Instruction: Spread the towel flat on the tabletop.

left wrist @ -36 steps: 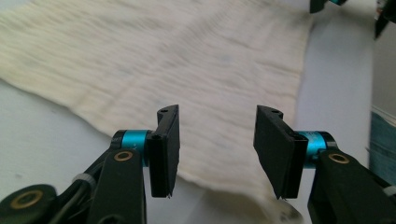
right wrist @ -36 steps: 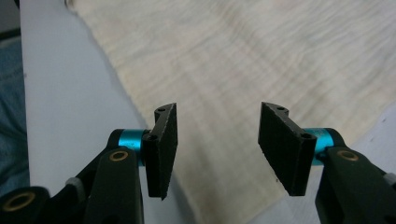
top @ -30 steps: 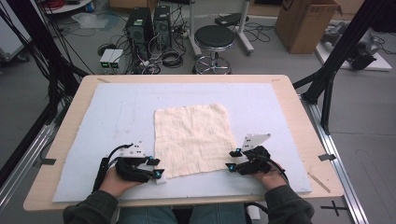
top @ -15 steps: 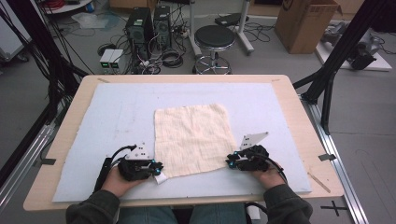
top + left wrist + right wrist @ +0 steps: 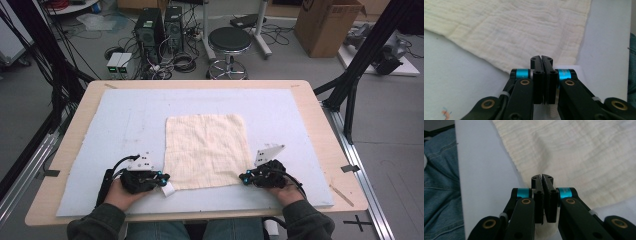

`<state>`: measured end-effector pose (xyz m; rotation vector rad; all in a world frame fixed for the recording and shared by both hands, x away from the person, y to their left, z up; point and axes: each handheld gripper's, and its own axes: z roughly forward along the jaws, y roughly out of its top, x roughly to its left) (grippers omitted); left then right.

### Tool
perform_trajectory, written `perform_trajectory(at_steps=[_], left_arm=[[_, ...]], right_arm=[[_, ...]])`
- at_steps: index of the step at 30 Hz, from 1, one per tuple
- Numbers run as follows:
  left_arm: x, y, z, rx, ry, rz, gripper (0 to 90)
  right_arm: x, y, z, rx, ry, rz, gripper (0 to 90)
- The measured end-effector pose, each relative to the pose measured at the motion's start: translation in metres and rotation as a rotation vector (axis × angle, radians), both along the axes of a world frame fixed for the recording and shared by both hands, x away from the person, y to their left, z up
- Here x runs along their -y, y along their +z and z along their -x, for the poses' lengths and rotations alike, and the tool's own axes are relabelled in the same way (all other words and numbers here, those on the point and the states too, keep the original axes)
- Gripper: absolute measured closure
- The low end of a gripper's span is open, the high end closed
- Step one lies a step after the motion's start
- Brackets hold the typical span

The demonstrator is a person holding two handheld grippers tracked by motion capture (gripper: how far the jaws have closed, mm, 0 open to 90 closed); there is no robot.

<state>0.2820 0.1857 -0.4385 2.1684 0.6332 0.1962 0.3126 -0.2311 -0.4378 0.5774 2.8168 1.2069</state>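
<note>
Between the left gripper (image 5: 164, 181) and the right gripper (image 5: 245, 178) lies the cream cloth (image 5: 206, 150), flat on the blue mat (image 5: 120, 125). Both have just closed, each pinching a near corner. Beyond them nothing blocks the cloth; a black stool (image 5: 229, 40) stands past the table.

Surroundings of the work table

A pale blue mat (image 5: 125, 125) is laid over the wooden table (image 5: 320, 130), whose rim is left bare around it. Beyond the far edge, a round black stool (image 5: 229, 40) on a chrome base is seen on the grey floor. To its left, two black computer towers (image 5: 160, 25) are set side by side, with tangled cables (image 5: 182, 62) spread before them and a small white box (image 5: 119, 62) nearby. A brown cardboard box (image 5: 325, 22) is placed at the upper right. Black frame struts (image 5: 360, 70) are seen on both sides of the table.
</note>
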Motion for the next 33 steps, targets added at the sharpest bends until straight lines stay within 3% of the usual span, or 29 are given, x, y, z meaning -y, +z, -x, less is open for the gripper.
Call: perform_trajectory(at_steps=[5, 19, 22, 26, 33], left_arm=[[-0.005, 0.000, 0.005, -0.008, 0.002, 0.000, 87.8], [-0.009, 0.000, 0.014, -0.019, -0.006, 0.008, 86.4], [-0.010, 0.000, 0.013, -0.024, -0.012, 0.035, 80.0], [-0.012, 0.003, 0.010, -0.019, -0.001, 0.083, 73.4], [-0.016, 0.006, 0.005, -0.010, 0.036, 0.139, 64.2]], right_arm=[[-0.005, 0.001, 0.007, -0.010, 0.029, 0.004, 88.1], [-0.005, 0.000, 0.019, -0.037, 0.038, -0.009, 87.6], [-0.004, 0.000, 0.020, -0.042, 0.039, -0.019, 86.5], [0.000, 0.002, 0.022, -0.045, 0.030, -0.062, 77.2], [0.006, 0.005, 0.014, -0.039, -0.031, -0.133, 64.1]])
